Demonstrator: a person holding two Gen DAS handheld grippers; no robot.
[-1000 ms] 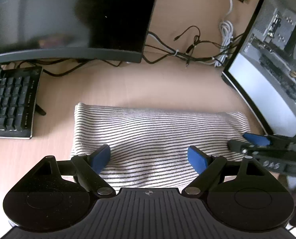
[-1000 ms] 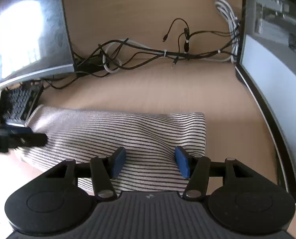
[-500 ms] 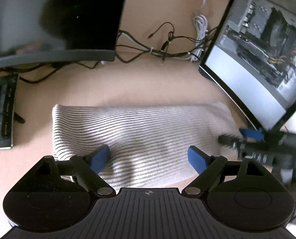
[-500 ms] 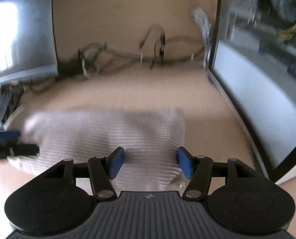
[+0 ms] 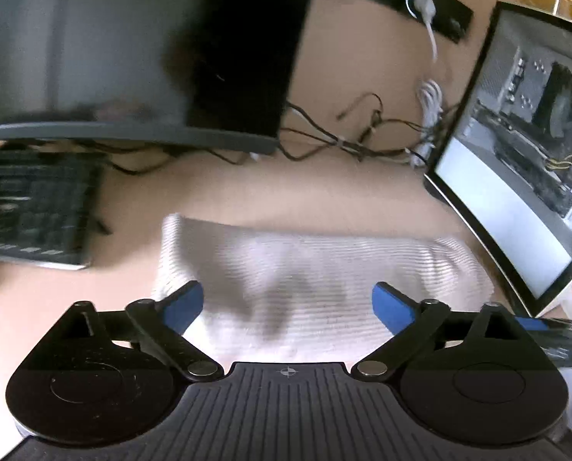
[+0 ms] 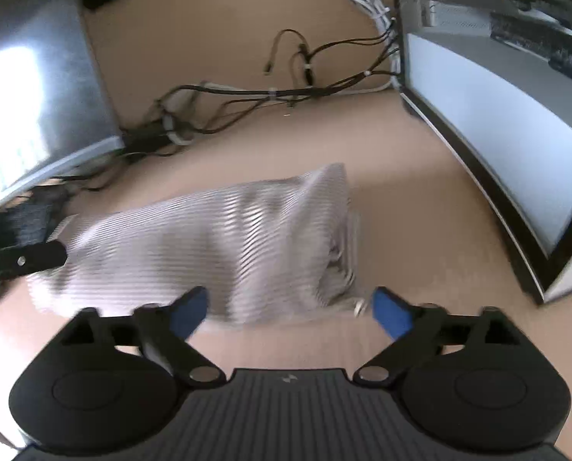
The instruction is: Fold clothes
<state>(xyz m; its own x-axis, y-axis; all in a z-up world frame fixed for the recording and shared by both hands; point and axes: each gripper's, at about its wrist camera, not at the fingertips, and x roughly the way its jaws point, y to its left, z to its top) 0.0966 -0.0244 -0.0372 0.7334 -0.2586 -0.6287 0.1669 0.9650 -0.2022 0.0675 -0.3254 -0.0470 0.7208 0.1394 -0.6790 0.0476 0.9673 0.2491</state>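
Left gripper (image 5: pixel 288 305) jaws spread wide, nothing between the blue pads (image 5: pixel 182 303), hovering over the near edge of the striped garment (image 5: pixel 316 276). Right gripper (image 6: pixel 288 309) jaws also spread wide, empty, blue pads (image 6: pixel 391 313) just above the near right corner of the same garment (image 6: pixel 224 242).

Garment: white with thin dark stripes, folded into a wide band, lying flat on the tan desk (image 5: pixel 270 199) between the two monitors. In the right wrist view its right end shows stacked layers at the fold edge; stripes blurred in both views.

Left gripper tip (image 6: pixel 20 259) shows in the right wrist view at the garment's left end; touching or not, cannot tell. Right gripper (image 5: pixel 555 326) shows at the right edge of the left wrist view, beside the garment's right end, blurred.

Around: dark curved monitor (image 5: pixel 132 57) behind left, black keyboard (image 5: pixel 32 207) under it to the left of the garment, apart from it. Lit monitor (image 5: pixel 524 146) on the right showing a computer interior. Bundle of black and white cables (image 6: pixel 270 92) along the back of the desk, black power strip (image 5: pixel 397 0) above it.
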